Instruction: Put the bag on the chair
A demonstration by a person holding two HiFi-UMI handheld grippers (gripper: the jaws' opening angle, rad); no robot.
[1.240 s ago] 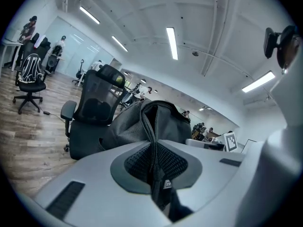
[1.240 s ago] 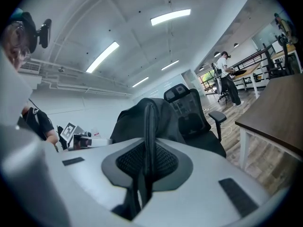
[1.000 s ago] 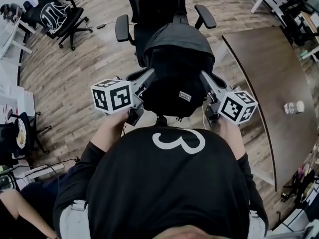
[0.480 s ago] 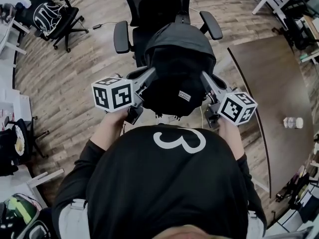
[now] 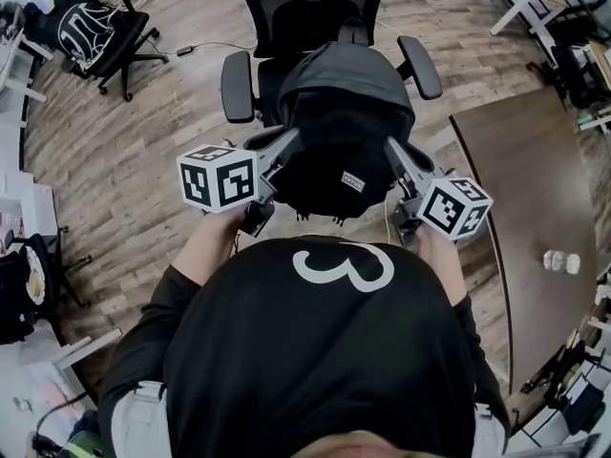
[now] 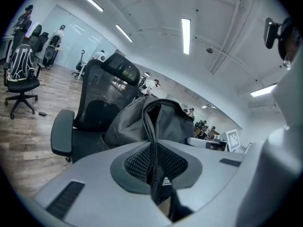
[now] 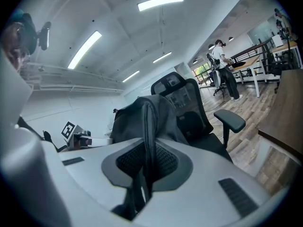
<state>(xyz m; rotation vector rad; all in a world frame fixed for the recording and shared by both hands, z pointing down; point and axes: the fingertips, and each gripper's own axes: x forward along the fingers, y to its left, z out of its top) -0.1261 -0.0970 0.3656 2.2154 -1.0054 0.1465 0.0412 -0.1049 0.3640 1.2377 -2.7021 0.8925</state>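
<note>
Above the seat of the office chair (image 5: 315,12), slung between two hand-held tools: item record.

Item 1: black backpack (image 5: 339,136). Soft dark fabric with a small pale label on the near face. It hangs by its straps, one to each side. It is directly before the person, over the chair's seat and between the armrests (image 5: 237,86) as the head view has it. Whether its base touches the cushion cannot be told, because the bag's own bulk hides the seat.

Item 2: left gripper (image 6: 154,162). Jaws are drawn narrow and clamped on the near-side strap (image 6: 152,126), a black webbing band running from the pads up to the bag.

Item 3: right gripper (image 7: 144,162). Same condition, with jaws narrow and pinched on the far-side strap (image 7: 147,126).

Item 4: the chair. Black mesh back with a headrest, its seat turned toward the person.

Surroundings: wood-plank floor (image 5: 134,160); brown table (image 5: 535,189) at the right, bearing a small plastic bottle (image 5: 561,261); second office chair (image 5: 95,31) at far left, well apart.

Progress, by judgement:
- Done: pick-up and carry look complete, and the bag is lined up with the chair.
- Outstanding: lowering until the seat takes the weight, then opening both sets of jaws and drawing them clear of the straps.
- Caution: a soft bag set too near the front edge may slump off, so it likely wants placing well back against the backrest.
</note>
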